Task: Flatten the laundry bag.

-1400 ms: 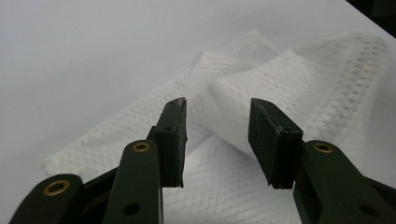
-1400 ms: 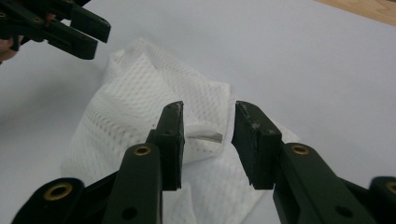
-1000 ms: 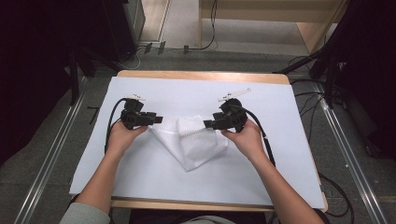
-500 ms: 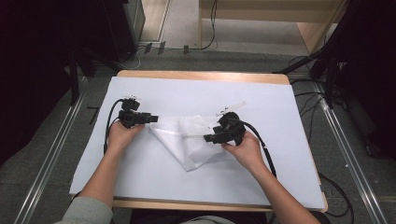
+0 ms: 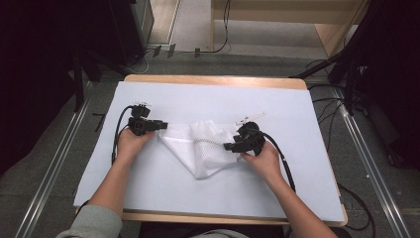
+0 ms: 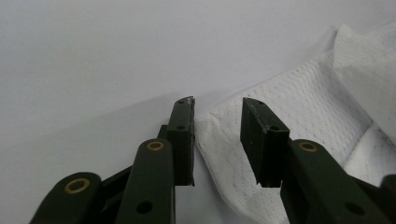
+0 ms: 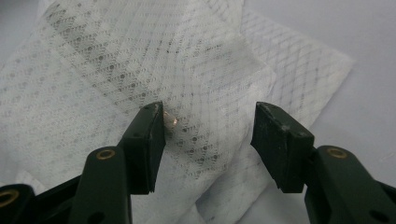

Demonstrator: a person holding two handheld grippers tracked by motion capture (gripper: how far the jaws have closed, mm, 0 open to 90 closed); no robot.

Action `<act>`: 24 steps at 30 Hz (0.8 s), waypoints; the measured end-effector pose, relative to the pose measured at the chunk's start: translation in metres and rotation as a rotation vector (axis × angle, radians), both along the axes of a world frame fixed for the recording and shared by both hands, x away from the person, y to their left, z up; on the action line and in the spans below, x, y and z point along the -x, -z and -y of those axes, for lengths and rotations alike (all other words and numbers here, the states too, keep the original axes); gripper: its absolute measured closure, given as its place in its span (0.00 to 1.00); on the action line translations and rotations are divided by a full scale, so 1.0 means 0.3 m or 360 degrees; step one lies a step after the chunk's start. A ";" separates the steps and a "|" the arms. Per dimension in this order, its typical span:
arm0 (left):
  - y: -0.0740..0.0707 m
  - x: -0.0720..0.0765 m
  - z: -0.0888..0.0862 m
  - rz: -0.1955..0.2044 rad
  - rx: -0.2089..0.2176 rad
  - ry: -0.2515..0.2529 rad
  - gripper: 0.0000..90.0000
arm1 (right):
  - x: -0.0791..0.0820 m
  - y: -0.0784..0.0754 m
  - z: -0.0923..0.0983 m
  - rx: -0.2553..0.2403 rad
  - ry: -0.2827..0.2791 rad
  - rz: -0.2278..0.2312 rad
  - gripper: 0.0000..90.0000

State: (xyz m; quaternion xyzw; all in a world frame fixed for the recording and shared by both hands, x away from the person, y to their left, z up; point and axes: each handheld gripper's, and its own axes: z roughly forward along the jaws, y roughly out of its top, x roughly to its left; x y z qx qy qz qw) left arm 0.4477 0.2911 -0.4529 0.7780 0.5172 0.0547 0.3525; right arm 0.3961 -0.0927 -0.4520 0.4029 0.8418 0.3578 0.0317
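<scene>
A white mesh bag (image 5: 198, 153) lies crumpled in a rough triangle on the white sheet (image 5: 277, 109) that covers the table. My left gripper (image 5: 166, 125) points at the bag's left corner. In the left gripper view that corner (image 6: 219, 130) sits between the jaws of the left gripper (image 6: 217, 105), which have just been closing; a gap still shows on both sides. My right gripper (image 5: 225, 147) is at the bag's right edge, open (image 7: 210, 112) and hovering over the mesh (image 7: 140, 60). A small metal piece (image 7: 172, 121) shows beside its left jaw.
The wooden table edge (image 5: 213, 79) shows beyond the sheet. Black cables (image 5: 282, 158) trail from both grippers across the sheet. Bare sheet lies on every side of the bag. Metal rails (image 5: 49, 173) run along the floor on both sides.
My right gripper has come down and toward the near edge, from the bag's upper right corner to its right edge. The left gripper has hardly shifted.
</scene>
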 end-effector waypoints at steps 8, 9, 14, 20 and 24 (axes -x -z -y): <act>0.003 0.002 0.010 -0.0022 -0.0005 0.0006 0.88 | -0.013 0.036 -0.022 0.0031 -0.0026 -0.0018 0.55; 0.004 0.002 0.010 -0.0023 -0.0011 0.0013 0.89 | -0.013 0.036 -0.023 0.0033 -0.0038 -0.0019 0.58; 0.004 0.001 0.009 -0.0032 -0.0011 0.0012 0.93 | -0.004 0.037 -0.036 0.0047 -0.0044 0.0001 0.67; 0.004 0.001 0.015 -0.0047 -0.0009 0.0011 0.99 | 0.005 0.042 -0.047 0.0095 -0.0052 0.0079 0.91; 0.002 -0.001 0.015 -0.0055 -0.0012 0.0017 1.00 | 0.003 0.041 -0.048 0.0106 -0.0065 0.0074 0.99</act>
